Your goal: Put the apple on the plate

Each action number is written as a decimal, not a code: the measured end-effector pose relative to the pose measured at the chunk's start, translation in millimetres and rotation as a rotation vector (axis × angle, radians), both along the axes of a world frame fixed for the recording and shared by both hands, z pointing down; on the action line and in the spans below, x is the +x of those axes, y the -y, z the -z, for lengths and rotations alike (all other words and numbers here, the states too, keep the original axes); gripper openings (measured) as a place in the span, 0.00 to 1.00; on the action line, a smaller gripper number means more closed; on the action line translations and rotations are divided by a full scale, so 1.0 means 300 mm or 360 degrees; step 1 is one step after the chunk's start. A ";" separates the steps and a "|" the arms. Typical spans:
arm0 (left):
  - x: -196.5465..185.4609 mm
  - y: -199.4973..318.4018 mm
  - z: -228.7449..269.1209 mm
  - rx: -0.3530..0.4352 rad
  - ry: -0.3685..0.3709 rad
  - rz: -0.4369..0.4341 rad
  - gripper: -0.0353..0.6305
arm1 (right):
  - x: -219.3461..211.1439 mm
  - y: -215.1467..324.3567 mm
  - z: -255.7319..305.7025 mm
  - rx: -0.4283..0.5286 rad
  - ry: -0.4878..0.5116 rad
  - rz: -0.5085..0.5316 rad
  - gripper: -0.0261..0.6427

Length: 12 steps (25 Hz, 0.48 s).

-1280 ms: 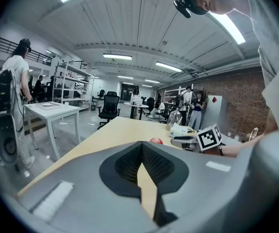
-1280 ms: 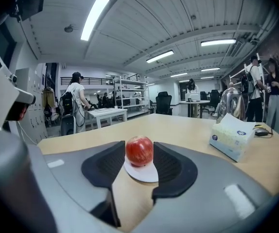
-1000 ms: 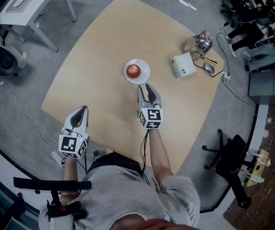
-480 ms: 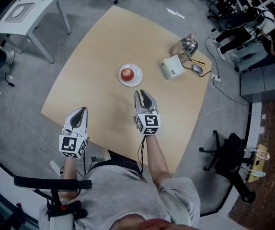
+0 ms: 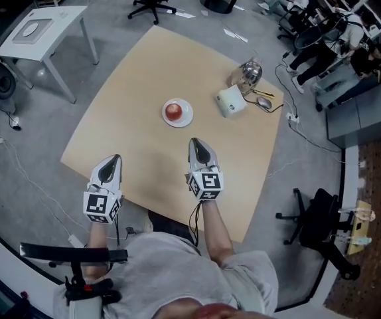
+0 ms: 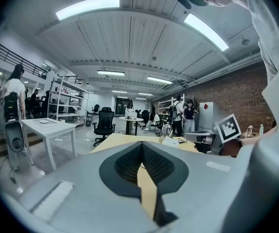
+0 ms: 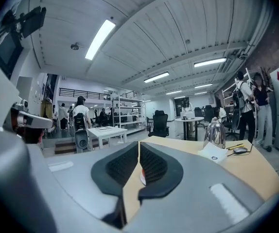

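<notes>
In the right gripper view, most of the apple [image 7: 142,174] is hidden behind the gripper's own dark pads [image 7: 154,165]. Only a red sliver shows through the slit low between them, with a bit of white plate [image 7: 143,181] under it. The left gripper view shows neither. That gripper's grey body fills the lower half, and over it only the far part of the table [image 6: 120,139] appears. On that far part a kettle [image 6: 165,131] and a white box [image 6: 171,141] are small and hard to make out. In the head view the hands on the grippers are covered by the marker cubes [image 5: 206,183], and the person's body is cut off by the bottom edge.

The right gripper [image 5: 199,142] hangs over the table with its jaws drawn together to a thin slit. They have just been closing, and nothing is between them. It holds and touches nothing. The left gripper [image 5: 113,159] is above the table's near edge, its jaws likewise together at the tips and empty.

The apple lies on the plate, straight ahead of the right gripper's tips and clear of them, with bare tabletop between. From the left gripper it is ahead and off to the right, well apart. The white box and the kettle stand beyond the plate, ahead and to the right of the right gripper.
</notes>
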<state>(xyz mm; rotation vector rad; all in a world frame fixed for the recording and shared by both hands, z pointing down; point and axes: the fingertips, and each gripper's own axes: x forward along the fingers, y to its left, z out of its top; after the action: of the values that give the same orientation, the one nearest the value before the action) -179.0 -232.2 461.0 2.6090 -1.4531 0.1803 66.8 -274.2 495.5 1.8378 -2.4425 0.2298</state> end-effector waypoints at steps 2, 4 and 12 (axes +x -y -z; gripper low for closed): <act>-0.002 -0.027 0.013 0.0011 -0.0002 0.0003 0.08 | -0.002 -0.039 0.020 0.0012 0.0003 -0.0001 0.06; 0.003 -0.065 0.033 0.0024 -0.0004 0.0003 0.08 | 0.003 -0.090 0.044 0.0020 0.0005 -0.0002 0.05; -0.016 -0.144 0.028 0.0047 0.0001 0.0001 0.08 | -0.009 -0.222 0.036 0.0005 0.0011 -0.0011 0.05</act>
<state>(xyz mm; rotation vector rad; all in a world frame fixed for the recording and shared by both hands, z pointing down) -183.8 -189.0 452.6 2.6317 -1.4681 0.1610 64.0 -207.7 484.6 1.8500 -2.4427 0.2329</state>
